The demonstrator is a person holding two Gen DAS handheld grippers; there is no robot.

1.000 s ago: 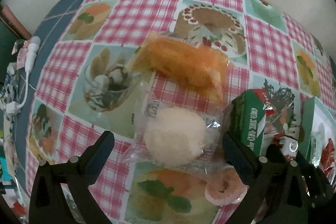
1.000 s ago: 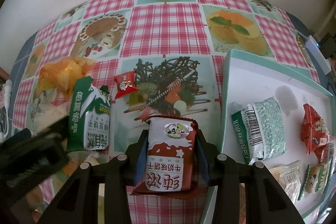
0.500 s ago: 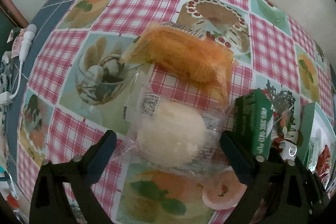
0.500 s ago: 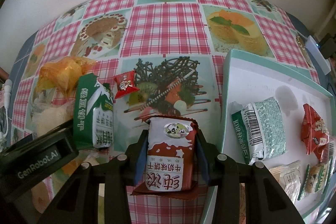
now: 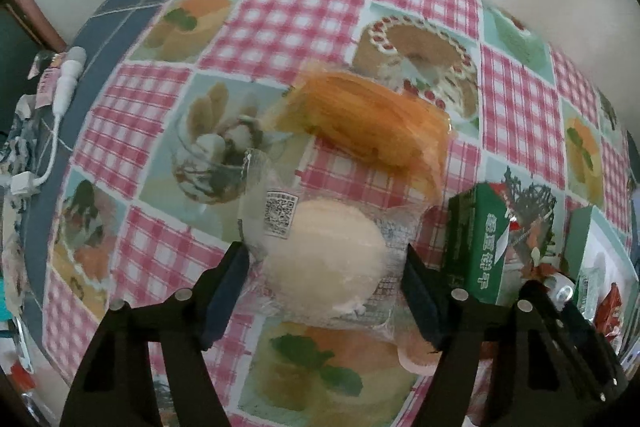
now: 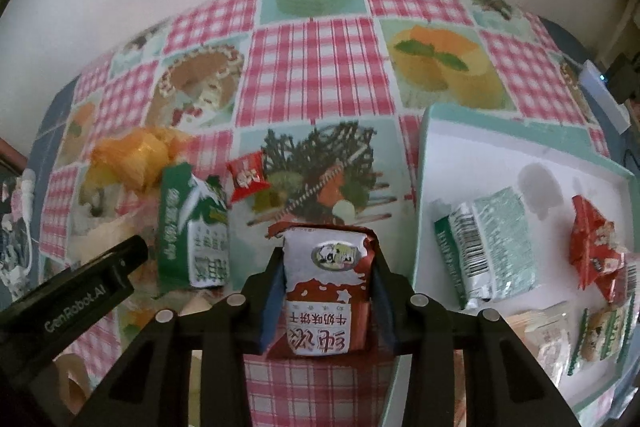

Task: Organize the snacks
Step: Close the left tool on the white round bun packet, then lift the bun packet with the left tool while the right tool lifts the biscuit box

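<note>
My left gripper (image 5: 324, 275) has its jaws close around a clear-wrapped round white bun (image 5: 324, 263); I cannot tell if the pads press it. An orange-wrapped pastry (image 5: 372, 123) lies just beyond the bun, and a green packet (image 5: 480, 243) stands to its right. My right gripper (image 6: 326, 283) is shut on a red and white biscuit packet (image 6: 324, 291), held beside the left edge of the white tray (image 6: 428, 131). The tray holds a green and white packet (image 6: 488, 251), a red packet (image 6: 596, 247) and several small ones.
A small red candy (image 6: 246, 175) and the green packet (image 6: 192, 227) lie left of my right gripper, with the left gripper's body (image 6: 68, 307) beyond. A small pink jelly cup (image 5: 416, 355) lies under my left gripper. A white cable (image 5: 60, 95) lies at the table's left edge.
My left gripper's jaws have narrowed from wide open to close around the bun. My right gripper has risen a little with the biscuit packet.
</note>
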